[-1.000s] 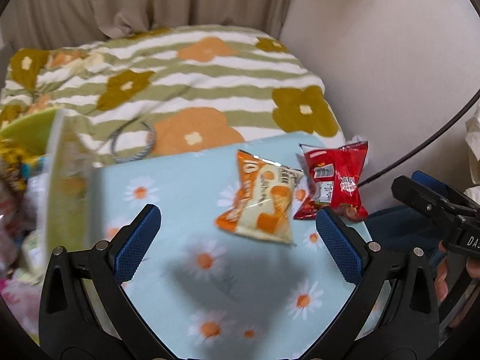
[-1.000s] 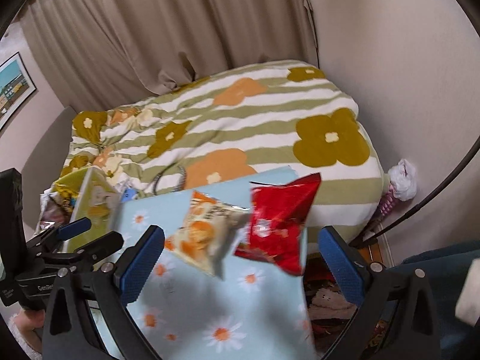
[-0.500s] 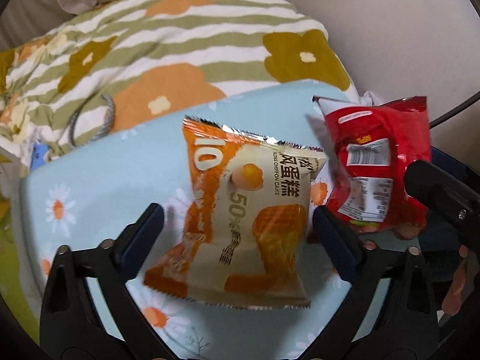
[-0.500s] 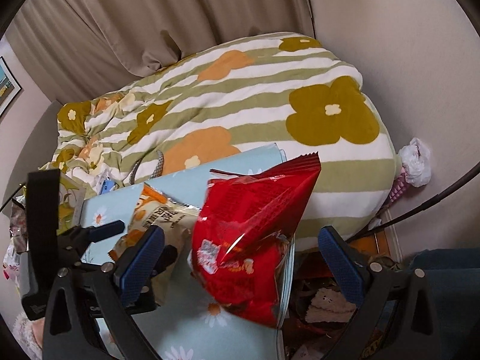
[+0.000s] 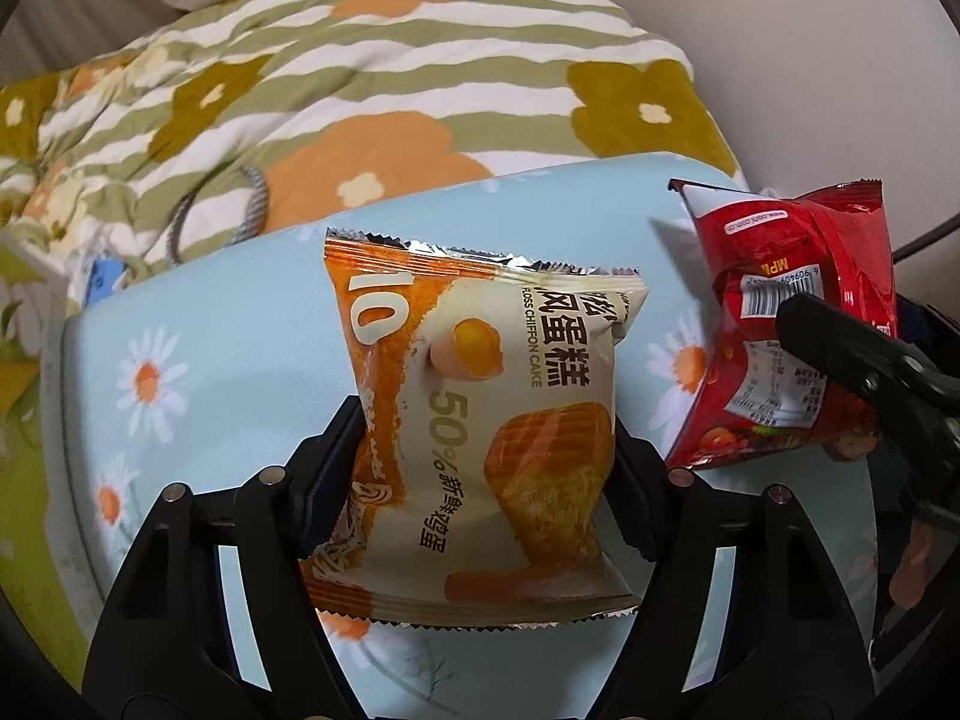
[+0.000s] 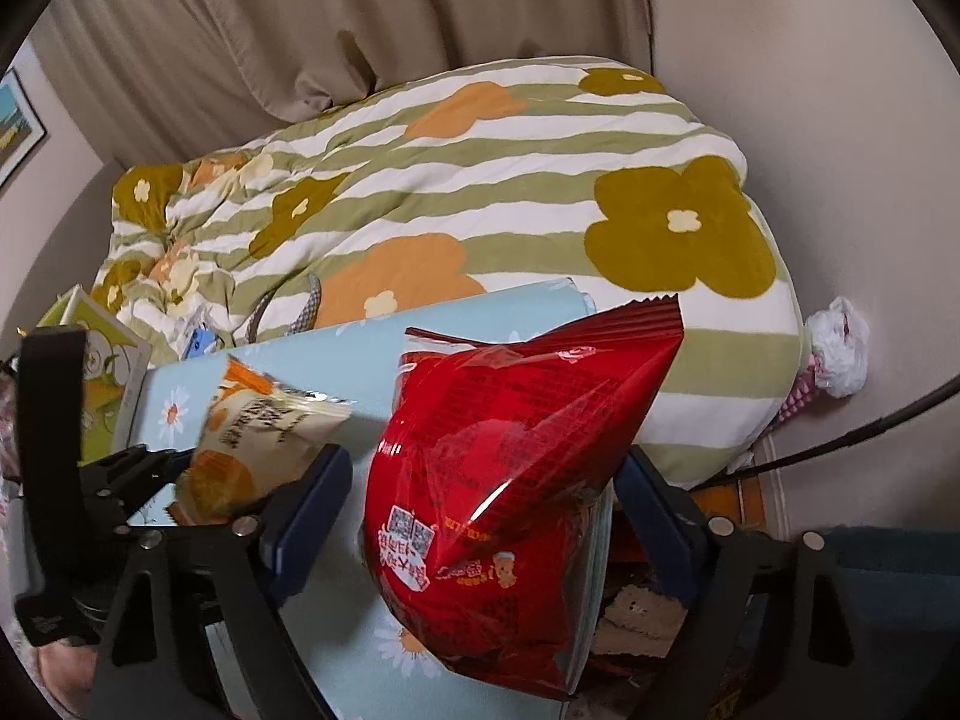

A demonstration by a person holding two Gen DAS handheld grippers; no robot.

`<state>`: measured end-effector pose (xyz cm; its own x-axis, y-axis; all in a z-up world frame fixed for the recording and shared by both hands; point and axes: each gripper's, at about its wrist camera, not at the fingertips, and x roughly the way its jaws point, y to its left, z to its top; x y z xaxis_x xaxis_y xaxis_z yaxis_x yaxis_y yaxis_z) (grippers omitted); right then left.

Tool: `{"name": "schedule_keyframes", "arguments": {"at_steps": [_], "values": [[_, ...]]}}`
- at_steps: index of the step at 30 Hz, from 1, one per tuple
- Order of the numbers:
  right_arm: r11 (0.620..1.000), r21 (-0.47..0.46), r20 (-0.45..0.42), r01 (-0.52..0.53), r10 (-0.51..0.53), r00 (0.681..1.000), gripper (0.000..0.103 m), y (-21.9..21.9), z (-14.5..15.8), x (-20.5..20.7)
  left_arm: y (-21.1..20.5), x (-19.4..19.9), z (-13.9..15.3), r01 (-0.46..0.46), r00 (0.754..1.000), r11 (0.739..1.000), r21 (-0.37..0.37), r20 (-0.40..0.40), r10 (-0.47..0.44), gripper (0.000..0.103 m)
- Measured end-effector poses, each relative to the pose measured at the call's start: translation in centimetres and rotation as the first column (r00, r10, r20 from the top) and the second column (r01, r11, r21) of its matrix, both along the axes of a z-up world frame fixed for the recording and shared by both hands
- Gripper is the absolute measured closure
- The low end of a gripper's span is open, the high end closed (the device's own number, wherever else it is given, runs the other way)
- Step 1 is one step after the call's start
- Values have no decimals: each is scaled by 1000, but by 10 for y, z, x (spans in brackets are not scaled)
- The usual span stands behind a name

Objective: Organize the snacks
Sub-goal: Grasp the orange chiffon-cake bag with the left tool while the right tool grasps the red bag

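An orange and cream chiffon cake packet [image 5: 510,360] lies on a light blue daisy-print surface [image 5: 210,360]. My left gripper [image 5: 486,438] points steeply down over it, its jaws closing, and both pads press the packet's sides. To the right lies a red snack bag [image 5: 792,240], with a black finger of my right gripper [image 5: 840,354] across it. In the right wrist view the red bag [image 6: 510,450] stands puffed between the jaws of my right gripper [image 6: 480,492]. Those jaws are closing, with a thin gap left at the left pad. The cake packet [image 6: 258,438] and left gripper [image 6: 150,468] show at the left.
A green-striped quilt [image 5: 360,60] with orange and olive flowers lies behind the blue surface [image 6: 360,348]. A grey cord loop [image 5: 252,210] rests on it. A green box [image 6: 102,372] stands at the left. Beyond the right edge are floor clutter [image 6: 642,618], a white plastic bag [image 6: 840,348] and the wall.
Both grippers have come down onto the blue surface. The cake packet now sits between the left jaws and the red bag between the right jaws. Both pairs of jaws have narrowed.
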<state>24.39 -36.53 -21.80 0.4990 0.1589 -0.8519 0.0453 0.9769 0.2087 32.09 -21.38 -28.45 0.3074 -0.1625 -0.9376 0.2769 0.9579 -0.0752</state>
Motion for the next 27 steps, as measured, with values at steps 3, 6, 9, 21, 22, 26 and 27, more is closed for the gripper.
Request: {"name": "schedule_keyframes", "arguments": {"at_steps": [3,6,9,21,22,26,27], "values": [[999,-24,-1,-26,26,1000,17,6,-3,4,15,-7,4,-31,1000,999,12,6,30,31],[998,-25,-11,-53,53,999,19,13,-8,7,26,-14,7,-57,998,998,21,10,57,31],[996,-28,-35,-86,85,996,31,22,-17,9,37,-21,8,-83,997,996,25,11,83,31],[990,-16,-2,-144,144,990,51,50,9,-6,72,-56,60,-146,985,989,-27,88,148,31],[989,-11,6,-148,148,989,51,55,15,-8,74,-59,68,-149,984,988,-32,98,152,31],[984,23,52,-179,178,983,52,79,46,-15,96,-74,111,-166,973,984,-69,153,175,31],[981,33,68,-190,188,980,52,88,56,-16,104,-78,123,-171,968,982,-77,172,182,31]]}}
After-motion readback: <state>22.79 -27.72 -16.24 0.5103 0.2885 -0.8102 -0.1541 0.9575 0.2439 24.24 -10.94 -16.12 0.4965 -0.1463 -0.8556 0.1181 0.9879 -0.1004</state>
